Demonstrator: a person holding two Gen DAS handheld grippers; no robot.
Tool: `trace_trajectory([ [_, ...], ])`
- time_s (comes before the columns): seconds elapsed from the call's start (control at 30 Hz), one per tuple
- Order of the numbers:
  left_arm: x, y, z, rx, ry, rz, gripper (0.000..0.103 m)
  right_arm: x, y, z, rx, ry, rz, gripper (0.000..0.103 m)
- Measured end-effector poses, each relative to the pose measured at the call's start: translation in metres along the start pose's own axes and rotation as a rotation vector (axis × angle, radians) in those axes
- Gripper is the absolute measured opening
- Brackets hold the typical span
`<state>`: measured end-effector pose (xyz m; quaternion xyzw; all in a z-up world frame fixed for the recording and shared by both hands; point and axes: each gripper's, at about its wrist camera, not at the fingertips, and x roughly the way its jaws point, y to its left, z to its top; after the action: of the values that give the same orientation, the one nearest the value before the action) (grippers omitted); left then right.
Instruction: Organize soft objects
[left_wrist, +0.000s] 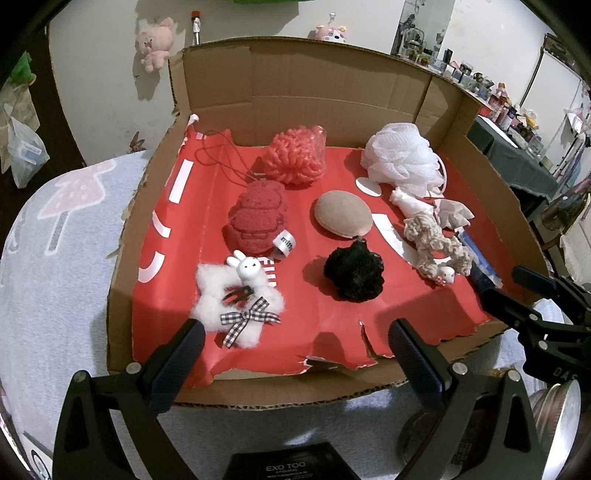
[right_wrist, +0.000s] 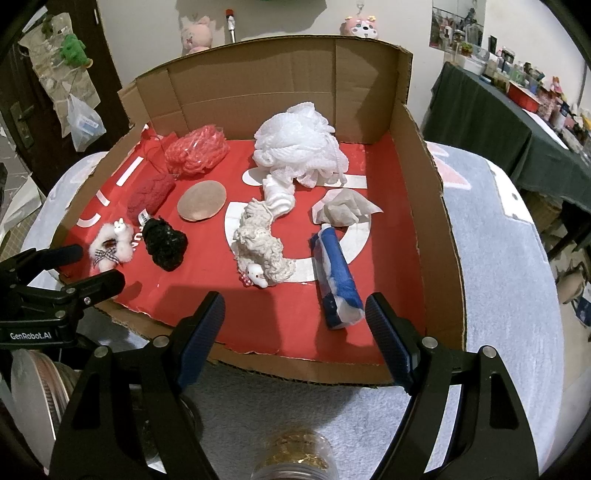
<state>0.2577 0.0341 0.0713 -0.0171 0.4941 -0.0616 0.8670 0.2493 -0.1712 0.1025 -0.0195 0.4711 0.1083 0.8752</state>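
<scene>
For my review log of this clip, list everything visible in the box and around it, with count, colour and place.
cardboard box: 1, brown, red-lined, on the table
mesh bath pouf: 1, white, back right
mesh pouf: 1, coral, back left
knitted sponge: 1, dark red, left middle
round pad: 1, beige, centre
lace scrunchie: 1, black, front centre
fluffy clip with bunny: 1, white, front left
curly scrunchie: 1, cream, right of centre
crumpled tissue: 1, off-white, right
tissue pack: 1, blue-white, front right
left gripper: 1, black, open
right gripper: 1, black, open
</scene>
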Motion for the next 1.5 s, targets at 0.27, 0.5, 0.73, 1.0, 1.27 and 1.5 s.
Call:
trace_trajectory([
  [0.27,-0.035,0.002,0.001,-0.009,-0.105,-0.011,0.101,-0.019,0.0,0.004,-0.005,-0.047,-0.007,0.078],
  [0.5,-0.103,-0.008,-0.024,0.026,-0.275,0.015,0.103,-0.082,0.005,-0.004,-0.026,-0.177,-0.014,0.078],
  [0.73,-0.14,-0.018,-0.082,0.004,-0.396,0.038,0.103,-0.14,0.019,-0.064,-0.052,-0.311,0.0,0.094],
  [1.0,-0.119,-0.03,-0.14,-0.001,-0.383,0.067,0.103,-0.131,0.021,-0.128,-0.017,-0.318,-0.033,0.095],
  [1.27,-0.072,-0.039,-0.164,0.0,-0.268,0.067,0.103,-0.079,0.018,-0.159,0.001,-0.224,-0.055,0.095],
  [1.5,-0.046,-0.04,-0.175,-0.002,-0.195,0.12,0.103,-0.049,0.017,-0.168,0.002,-0.169,-0.081,0.095],
])
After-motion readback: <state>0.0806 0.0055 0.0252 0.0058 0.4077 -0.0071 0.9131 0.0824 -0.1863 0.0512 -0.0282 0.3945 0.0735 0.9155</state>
